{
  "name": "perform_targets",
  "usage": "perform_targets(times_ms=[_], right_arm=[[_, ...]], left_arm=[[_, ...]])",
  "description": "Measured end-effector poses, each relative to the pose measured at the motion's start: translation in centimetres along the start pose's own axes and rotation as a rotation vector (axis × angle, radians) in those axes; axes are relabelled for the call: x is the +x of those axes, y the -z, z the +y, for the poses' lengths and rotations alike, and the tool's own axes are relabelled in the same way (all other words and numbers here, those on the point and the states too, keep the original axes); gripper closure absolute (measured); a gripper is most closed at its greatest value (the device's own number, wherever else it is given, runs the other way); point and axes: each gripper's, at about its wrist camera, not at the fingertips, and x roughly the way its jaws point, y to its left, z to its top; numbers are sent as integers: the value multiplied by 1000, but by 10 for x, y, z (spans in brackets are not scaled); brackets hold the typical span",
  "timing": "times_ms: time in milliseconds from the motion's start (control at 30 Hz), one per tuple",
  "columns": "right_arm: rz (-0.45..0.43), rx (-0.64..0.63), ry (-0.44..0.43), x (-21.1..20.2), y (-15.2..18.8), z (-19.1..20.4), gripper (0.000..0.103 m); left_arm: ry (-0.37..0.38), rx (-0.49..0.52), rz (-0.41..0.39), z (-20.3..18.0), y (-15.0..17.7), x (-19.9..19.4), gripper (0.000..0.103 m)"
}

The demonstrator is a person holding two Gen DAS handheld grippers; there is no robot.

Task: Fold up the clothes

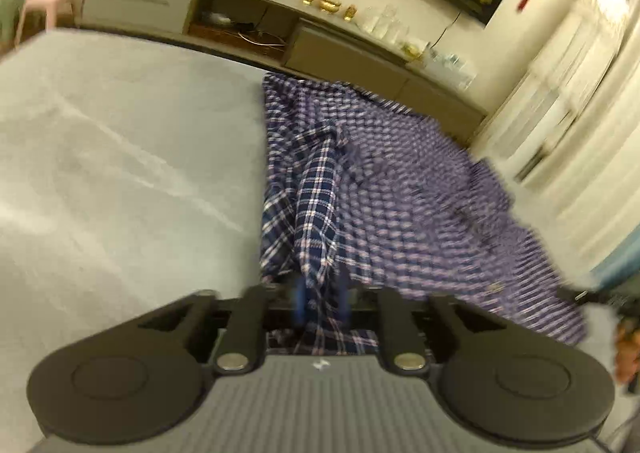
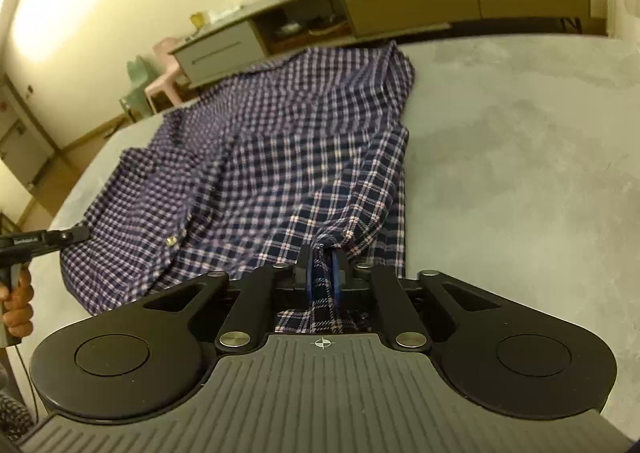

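Here, plaid shirt (image 2: 280, 141) pinched in both hand-held grippers.

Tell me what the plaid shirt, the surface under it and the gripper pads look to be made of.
Plaid shirt: woven cloth, likely cotton, matte; it creases and bunches softly.
Surface: grey, mottled and matte, possibly short-pile fabric or felt; hard to tell.
Right gripper pads: blue, smooth, rubber or plastic by look.

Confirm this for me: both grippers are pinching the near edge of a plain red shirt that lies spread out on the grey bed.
Wrong in one respect: the shirt is not plain red but navy-and-white checked, as the right wrist view shows clearly. The rest holds: the left gripper and the right gripper each pinch its near edge, and it lies spread on the grey bed.
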Motion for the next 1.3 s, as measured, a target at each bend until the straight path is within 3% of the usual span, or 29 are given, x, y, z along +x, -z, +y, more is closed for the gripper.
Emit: perform_targets(times_ms=[67, 100, 167, 200, 233, 267, 300, 333, 367, 400, 467, 567, 633, 700, 767, 833, 933, 1000, 1033, 1067, 1100, 1167, 1233, 1300], right_arm=[[-9, 25, 22, 4, -1, -3, 64], [-21, 33, 31, 4, -2, -4, 56], [-40, 46, 45, 8, -4, -5, 52], [-42, 47, 46, 11, -5, -4, 52], [-43, 45, 44, 14, -5, -3, 52], [-39, 39, 41, 17, -5, -2, 52], [-31, 30, 37, 19, -5, -1, 58], [-22, 21, 33, 22, -5, 1, 66], [-15, 12, 25, 23, -5, 3, 86], [-15, 6, 9, 22, -6, 4, 92], [-42, 16, -54, 15, -10, 6, 94], [-68, 51, -96, 13, -12, 3, 94], [-49, 63, -68, 19, -9, -1, 90], [-39, 72, -33, 25, -6, -5, 72], [-56, 83, -4, 25, -6, -8, 55], [-79, 92, 20, 24, -7, -9, 48], [-103, 91, 40, 24, -10, -6, 36], [-108, 79, 45, 27, -12, -3, 36], [-101, 67, 38, 30, -13, -1, 40], [-85, 61, 18, 33, -13, 1, 61], [-66, 66, -14, 36, -14, 2, 93], [-50, 102, -89, 38, -16, 2, 96], [-71, 169, -183, 34, -19, -2, 97], [-74, 204, -193, 34, -19, -7, 97]], left_arm=[[-50, 53, -33, -10, -1, 5, 46], [-77, 80, -50, -15, -1, 7, 45], [-87, 119, -60, -24, -5, 15, 46], [-79, 133, -53, -27, -7, 20, 48], [-69, 133, -36, -29, -7, 26, 63], [-58, 131, -19, -30, -8, 33, 87], [-31, 92, -12, -26, -8, 33, 95], [-3, 53, -5, -23, -9, 34, 98], [46, -3, -4, -14, -11, 33, 99], [103, -79, -18, -2, -11, 30, 100], [215, -228, -46, 22, -11, 25, 100], [218, -286, -60, 39, -9, 25, 99], [181, -223, -63, 30, -9, 22, 98], [102, -131, -87, 12, -11, 16, 91], [-33, -21, -155, -8, -12, 6, 67], [-147, 75, -210, -24, -12, -1, 49], [-230, 146, -164, -36, -4, 7, 49], [-183, 143, -112, -37, 1, 17, 56], [-158, 139, -87, -37, 4, 21, 80], [-79, 74, -83, -29, 3, 18, 101], [-1, 10, -79, -21, 3, 16, 101], [157, -121, -71, -5, 1, 11, 101], [314, -358, -88, 34, 1, 14, 101], [343, -482, -56, 60, 9, 22, 101]])
